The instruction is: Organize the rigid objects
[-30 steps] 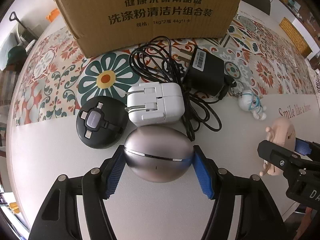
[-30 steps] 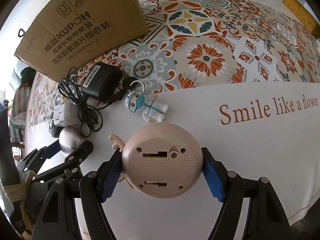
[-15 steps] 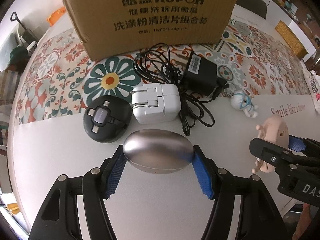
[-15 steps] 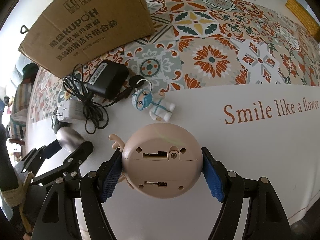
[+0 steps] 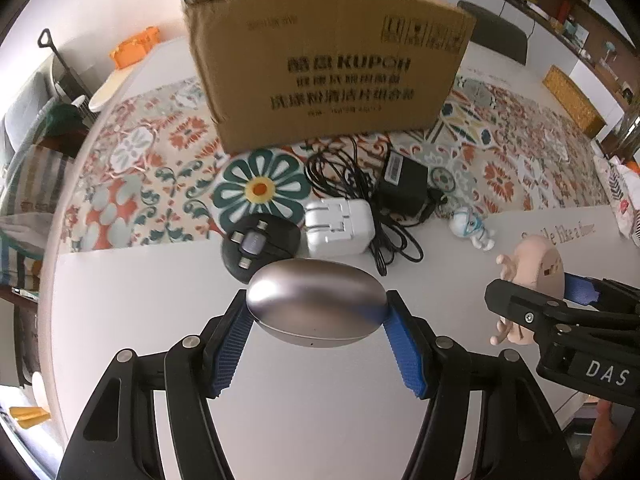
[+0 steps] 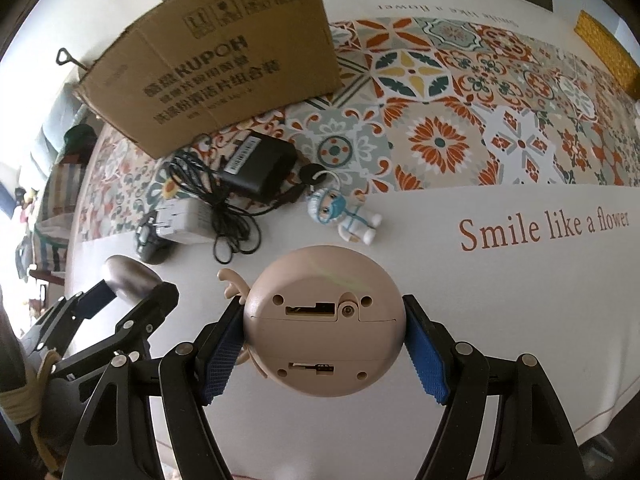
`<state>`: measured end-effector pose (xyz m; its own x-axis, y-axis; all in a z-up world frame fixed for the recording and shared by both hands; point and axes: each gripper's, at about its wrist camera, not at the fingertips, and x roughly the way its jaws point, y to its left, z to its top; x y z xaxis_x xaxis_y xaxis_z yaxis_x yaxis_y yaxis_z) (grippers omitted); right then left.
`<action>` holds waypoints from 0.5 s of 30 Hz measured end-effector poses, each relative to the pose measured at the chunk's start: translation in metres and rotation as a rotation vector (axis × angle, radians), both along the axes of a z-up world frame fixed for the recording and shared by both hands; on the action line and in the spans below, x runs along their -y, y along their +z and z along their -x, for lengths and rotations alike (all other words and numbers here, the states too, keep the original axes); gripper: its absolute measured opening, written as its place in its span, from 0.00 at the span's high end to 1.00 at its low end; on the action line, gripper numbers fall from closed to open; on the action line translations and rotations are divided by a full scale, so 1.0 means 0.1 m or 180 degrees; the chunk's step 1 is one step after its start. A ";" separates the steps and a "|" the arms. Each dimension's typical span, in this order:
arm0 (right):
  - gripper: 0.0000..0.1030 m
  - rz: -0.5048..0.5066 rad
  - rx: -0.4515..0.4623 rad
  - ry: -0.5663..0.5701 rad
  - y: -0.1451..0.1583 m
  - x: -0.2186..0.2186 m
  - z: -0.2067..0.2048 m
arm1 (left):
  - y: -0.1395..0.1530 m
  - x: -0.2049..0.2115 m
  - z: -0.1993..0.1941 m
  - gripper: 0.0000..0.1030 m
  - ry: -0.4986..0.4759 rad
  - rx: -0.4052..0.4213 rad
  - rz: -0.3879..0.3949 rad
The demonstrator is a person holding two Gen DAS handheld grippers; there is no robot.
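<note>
Jaws: left clamp silver egg-shaped case (image 5: 316, 304), lifted higher | right clamp beige toy (image 6: 324, 320), also raised

left tool (image 5: 318, 334) clamped, right tool (image 6: 324, 350) clamped

A home dining room: patterned tablecloth (image 6: 440, 148), dining chair (image 5: 496, 36), shelves of household things (image 5: 568, 12).

I count one cardboard box (image 5: 328, 64), two chargers: white (image 5: 340, 226) and black (image 5: 402, 178), one round black adapter (image 5: 260, 246), one silver egg-shaped case (image 5: 316, 304), one beige round toy (image 6: 324, 324), one masked figurine (image 6: 344, 216).
</note>
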<state>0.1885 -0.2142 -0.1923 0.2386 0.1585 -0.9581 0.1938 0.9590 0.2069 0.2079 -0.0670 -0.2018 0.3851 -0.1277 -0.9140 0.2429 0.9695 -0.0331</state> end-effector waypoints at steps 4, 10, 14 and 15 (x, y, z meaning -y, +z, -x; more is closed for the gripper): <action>0.28 0.0010 0.0086 0.0012 0.12 -0.06 0.01 | 0.13 -0.06 0.02 0.37 0.0018 0.0105 0.0031; 0.28 0.0029 0.0269 0.0038 0.33 -0.17 -0.01 | 0.36 -0.15 0.01 0.37 0.0039 0.0270 0.0078; 0.28 0.0032 0.0415 0.0038 0.50 -0.21 -0.05 | 0.51 -0.20 -0.01 0.37 0.0050 0.0376 0.0097; 0.28 0.0034 0.0447 0.0035 0.53 -0.21 -0.06 | 0.54 -0.21 -0.02 0.37 0.0051 0.0403 0.0102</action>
